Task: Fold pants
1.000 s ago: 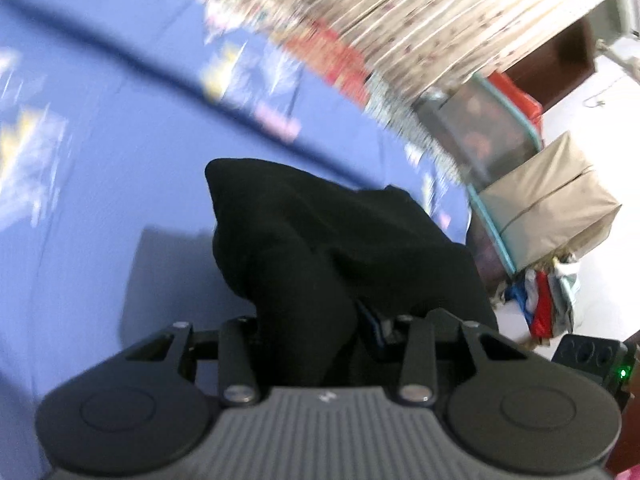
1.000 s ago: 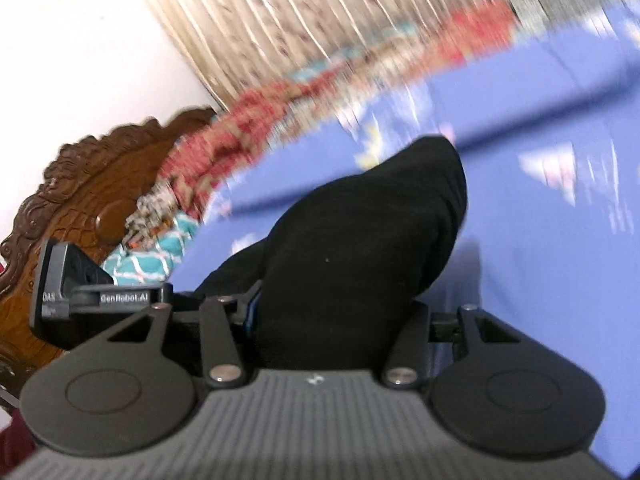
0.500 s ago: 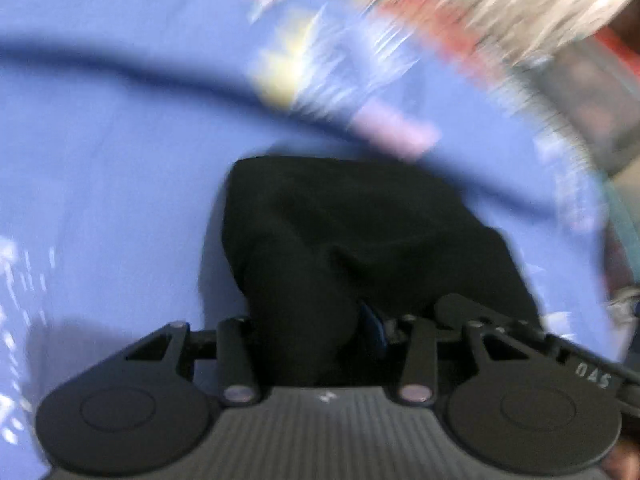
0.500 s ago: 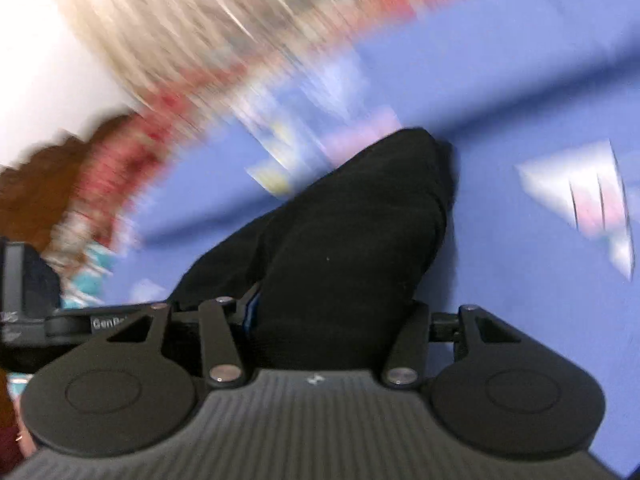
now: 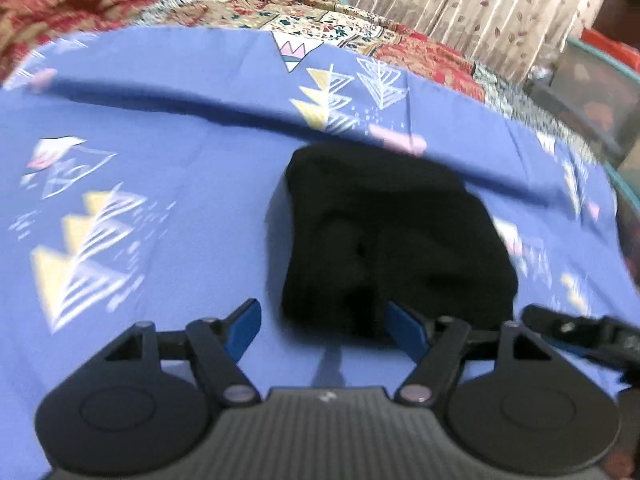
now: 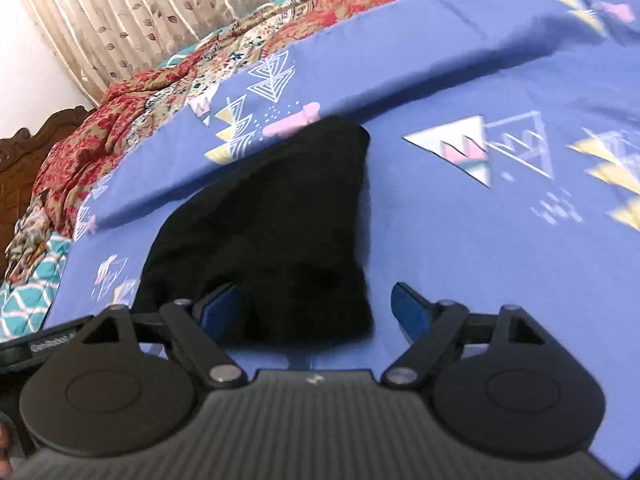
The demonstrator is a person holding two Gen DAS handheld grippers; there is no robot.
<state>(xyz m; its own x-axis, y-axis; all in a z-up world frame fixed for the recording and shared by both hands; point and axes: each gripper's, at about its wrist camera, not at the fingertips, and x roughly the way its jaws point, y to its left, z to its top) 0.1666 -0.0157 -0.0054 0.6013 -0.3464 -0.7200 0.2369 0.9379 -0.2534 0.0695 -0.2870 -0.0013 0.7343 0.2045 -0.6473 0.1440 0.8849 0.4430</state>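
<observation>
I see my left gripper (image 5: 326, 326) and right gripper (image 6: 316, 306) both spread wide, pinching nothing. The black pants (image 5: 384, 240) lie bundled on the blue sheet (image 5: 160, 264).

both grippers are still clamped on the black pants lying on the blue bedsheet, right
Not quite. Both grippers are open: the left gripper and the right gripper have their jaws spread, as each wrist view shows. The black pants do lie on the blue bedsheet.
</observation>
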